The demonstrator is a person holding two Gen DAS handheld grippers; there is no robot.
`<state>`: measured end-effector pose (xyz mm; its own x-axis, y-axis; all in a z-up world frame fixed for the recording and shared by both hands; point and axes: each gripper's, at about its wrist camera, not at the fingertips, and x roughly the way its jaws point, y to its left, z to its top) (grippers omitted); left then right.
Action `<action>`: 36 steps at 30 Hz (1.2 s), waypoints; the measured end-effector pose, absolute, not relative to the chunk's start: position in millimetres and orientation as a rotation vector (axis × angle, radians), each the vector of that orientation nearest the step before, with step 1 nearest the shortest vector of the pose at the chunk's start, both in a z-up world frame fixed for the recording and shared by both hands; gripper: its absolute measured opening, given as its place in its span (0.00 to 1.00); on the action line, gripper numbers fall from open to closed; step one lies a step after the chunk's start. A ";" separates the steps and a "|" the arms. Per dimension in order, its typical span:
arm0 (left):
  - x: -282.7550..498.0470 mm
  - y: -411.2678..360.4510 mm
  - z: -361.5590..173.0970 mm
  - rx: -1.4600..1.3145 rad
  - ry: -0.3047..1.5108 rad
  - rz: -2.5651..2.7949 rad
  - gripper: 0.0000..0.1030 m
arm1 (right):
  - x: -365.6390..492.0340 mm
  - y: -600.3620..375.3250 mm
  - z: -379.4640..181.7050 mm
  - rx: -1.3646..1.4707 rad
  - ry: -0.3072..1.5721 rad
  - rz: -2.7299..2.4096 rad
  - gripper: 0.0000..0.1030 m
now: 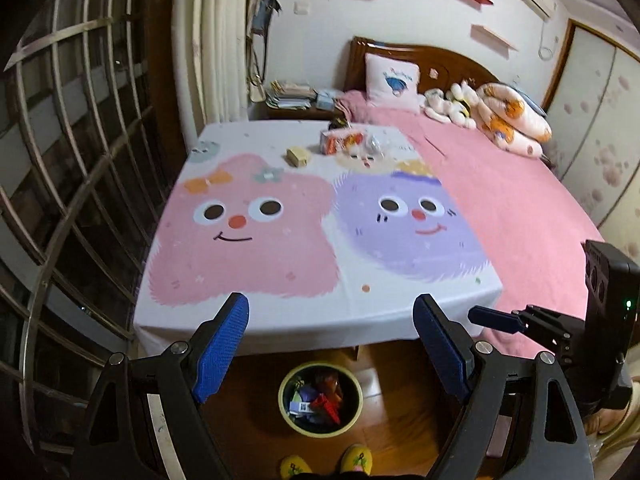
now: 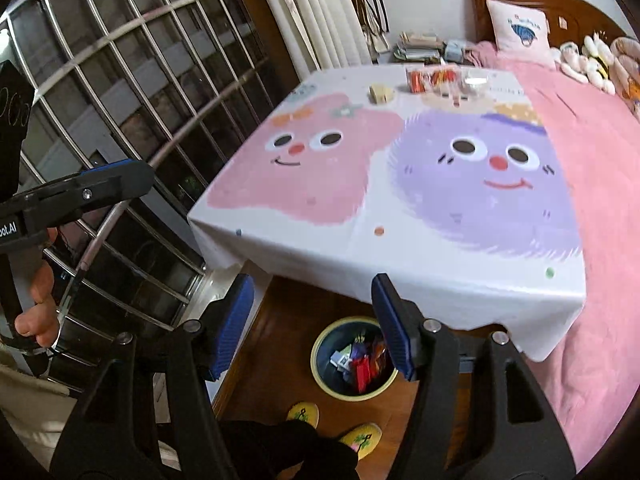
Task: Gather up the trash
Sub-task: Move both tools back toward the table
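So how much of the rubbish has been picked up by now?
Done: the bin on the floor already holds several colourful wrappers. In hand: nothing; the left gripper and right gripper are both open and empty. Left: a small tan box, an orange packet and a clear wrapper at the cloth's far end.

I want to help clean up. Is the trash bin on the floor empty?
No, the trash bin already holds colorful wrappers and scraps.

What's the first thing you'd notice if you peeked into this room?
Two big smiling monsters, one pink and one purple, fill the cloth spread over the pink bed. On the floor below its near edge sits a round bin full of colourful wrappers.
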<state>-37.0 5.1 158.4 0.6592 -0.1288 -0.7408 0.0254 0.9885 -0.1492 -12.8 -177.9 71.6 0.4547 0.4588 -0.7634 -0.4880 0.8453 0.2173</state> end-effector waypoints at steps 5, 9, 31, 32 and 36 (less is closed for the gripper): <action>-40.5 1.1 175.9 -0.173 0.834 -0.070 0.83 | -6.1 -182.4 84.1 -0.046 0.910 0.607 0.57; -33.9 -1.2 178.5 -0.161 0.849 -0.061 0.83 | 1.7 -182.8 84.1 -0.038 0.895 0.600 0.57; 278.7 35.4 117.7 -0.106 0.992 -0.205 0.77 | 203.3 -160.1 75.6 0.131 0.874 0.280 0.57; 302.1 38.2 111.9 -0.099 1.003 -0.205 0.77 | 220.8 -156.5 72.2 0.145 0.879 0.249 0.57; 398.4 46.7 82.0 -0.090 1.053 -0.219 0.77 | 282.5 -146.4 54.5 0.181 0.899 0.153 0.57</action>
